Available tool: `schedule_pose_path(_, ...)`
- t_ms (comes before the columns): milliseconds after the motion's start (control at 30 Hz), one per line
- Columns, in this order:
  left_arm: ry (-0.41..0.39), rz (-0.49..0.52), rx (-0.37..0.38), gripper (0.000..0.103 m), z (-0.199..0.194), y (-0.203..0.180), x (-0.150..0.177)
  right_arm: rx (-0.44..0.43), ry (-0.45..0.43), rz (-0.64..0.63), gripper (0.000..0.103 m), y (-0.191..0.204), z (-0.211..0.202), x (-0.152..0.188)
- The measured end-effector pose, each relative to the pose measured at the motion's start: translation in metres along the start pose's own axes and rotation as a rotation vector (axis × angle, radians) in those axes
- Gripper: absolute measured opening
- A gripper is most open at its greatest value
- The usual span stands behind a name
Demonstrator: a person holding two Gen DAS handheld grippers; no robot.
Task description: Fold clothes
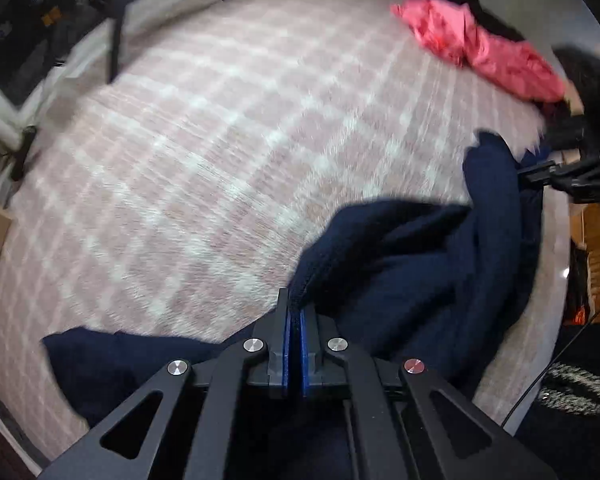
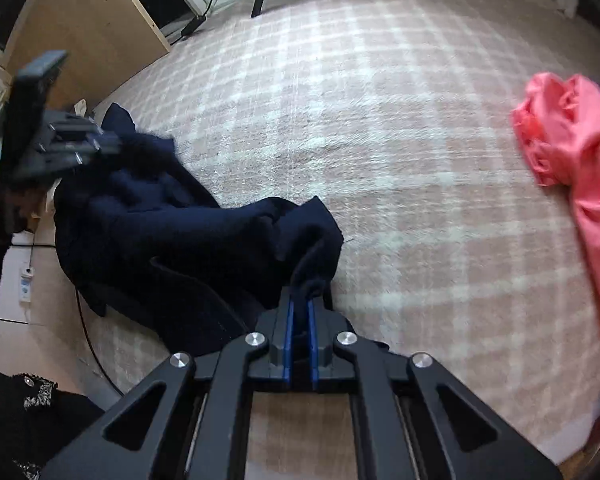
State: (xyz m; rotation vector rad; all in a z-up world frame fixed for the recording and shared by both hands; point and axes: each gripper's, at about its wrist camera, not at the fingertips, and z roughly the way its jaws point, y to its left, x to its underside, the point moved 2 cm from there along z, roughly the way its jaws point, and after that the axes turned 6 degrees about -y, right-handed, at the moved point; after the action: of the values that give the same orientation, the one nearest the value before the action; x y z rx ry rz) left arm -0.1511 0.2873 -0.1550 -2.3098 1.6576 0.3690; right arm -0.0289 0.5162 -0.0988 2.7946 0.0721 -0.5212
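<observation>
Both grippers pinching the navy garment!
My left gripper (image 1: 295, 312) and right gripper (image 2: 300, 312) each clamp an edge of the navy garment (image 2: 172, 232), bunched over the rug (image 2: 380, 140), probably to spread it flat.

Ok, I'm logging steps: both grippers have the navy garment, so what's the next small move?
Probably draw the left gripper and right gripper apart to spread the navy garment flat on the checked rug: both are shut on its edge, yet it lies bunched.

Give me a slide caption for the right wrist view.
Right tongs pinch a navy garment on a checked rug; pink garment beside.
</observation>
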Motion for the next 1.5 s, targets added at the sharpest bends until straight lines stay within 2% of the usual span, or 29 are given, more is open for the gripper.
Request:
schedule_pose_path(133,-0.161,-0.08,-0.094,0.003,-0.073,0.031,-0.003,0.04,-0.107,-0.011,0.006,0.004,-0.05,-0.008)
schedule_pose_path(233,-0.271,-0.117,-0.204,0.003,-0.137,0.057,-0.003,0.116,-0.051,-0.014,0.006,-0.006,-0.038,-0.01)
schedule_pose_path(300,-0.324,-0.139,-0.252,0.003,-0.163,0.077,-0.007,0.166,-0.014,-0.016,0.007,-0.012,-0.03,-0.011)
schedule_pose_path(333,-0.341,-0.15,-0.266,0.003,-0.167,0.088,-0.01,0.192,0.005,-0.017,0.016,-0.015,-0.026,-0.012)
schedule_pose_path(367,-0.348,-0.175,-0.25,0.003,-0.167,0.098,-0.013,0.217,0.024,-0.018,0.034,-0.019,-0.022,-0.013)
schedule_pose_path(400,-0.349,-0.194,-0.237,0.004,-0.164,0.108,-0.015,0.242,0.042,-0.019,0.04,-0.022,-0.018,-0.013)
schedule_pose_path(433,-0.327,-0.191,-0.24,0.008,-0.152,0.117,-0.015,0.267,0.061,-0.02,0.041,-0.025,-0.014,-0.014)
schedule_pose_path(467,-0.27,-0.177,-0.27,0.02,-0.131,0.125,-0.014,0.281,0.084,-0.016,0.041,-0.028,-0.009,-0.013)
schedule_pose_path(500,-0.18,-0.167,-0.317,0.034,-0.104,0.134,-0.01,0.265,0.118,-0.003,0.041,-0.031,-0.002,-0.006)
schedule_pose_path(533,-0.09,-0.176,-0.352,0.034,-0.079,0.145,-0.003,0.251,0.138,0.012,0.041,-0.034,0.003,-0.001)
schedule_pose_path(567,-0.041,-0.192,-0.353,0.031,-0.065,0.152,0.004,0.239,0.124,0.028,0.041,-0.036,0.0,-0.001)
schedule_pose_path(600,-0.012,-0.22,-0.339,0.031,-0.054,0.159,0.012,0.225,0.11,0.04,0.041,-0.036,-0.003,-0.002)
schedule_pose_path(700,-0.042,-0.31,-0.301,0.031,-0.057,0.169,0.027,0.17,0.062,0.046,0.042,-0.03,-0.01,-0.015)
schedule_pose_path(767,-0.063,-0.303,-0.248,0.032,-0.065,0.154,0.029,0.127,0.044,0.026,0.042,-0.021,-0.011,-0.017)
schedule_pose_path(833,-0.073,-0.236,-0.199,0.032,-0.07,0.126,0.03,0.088,0.035,-0.008,0.042,-0.01,-0.008,-0.017)
schedule_pose_path(933,-0.048,-0.127,-0.123,0.033,-0.072,0.071,0.039,0.092,0.049,-0.077,0.042,0.008,0.006,-0.011)
schedule_pose_path(1000,-0.033,-0.107,-0.055,0.035,-0.075,0.04,0.055,0.095,0.049,-0.105,0.042,0.018,0.016,-0.011)
schedule_pose_path(1133,-0.011,-0.106,0.033,0.035,-0.073,-0.008,0.078,-0.005,0.058,-0.071,0.042,0.042,0.034,-0.017)
schedule_pose_path(1267,-0.017,-0.092,0.008,0.035,-0.07,-0.025,0.085,-0.022,0.058,-0.048,0.042,0.053,0.035,-0.008)
schedule_pose_path(1400,-0.035,-0.158,-0.026,0.035,-0.076,-0.007,0.091,-0.025,0.057,-0.025,0.043,0.059,0.032,0.005)
schedule_pose_path(1433,-0.034,-0.17,-0.04,0.035,-0.077,-0.001,0.094,-0.026,0.057,-0.019,0.037,0.061,0.032,0.008)
schedule_pose_path(1467,-0.035,-0.181,-0.053,0.035,-0.079,0.004,0.097,-0.027,0.056,-0.013,0.013,0.062,0.031,0.012)
schedule_pose_path(1500,-0.037,-0.187,-0.061,0.035,-0.081,0.007,0.099,-0.028,0.056,-0.007,0.004,0.064,0.03,0.015)
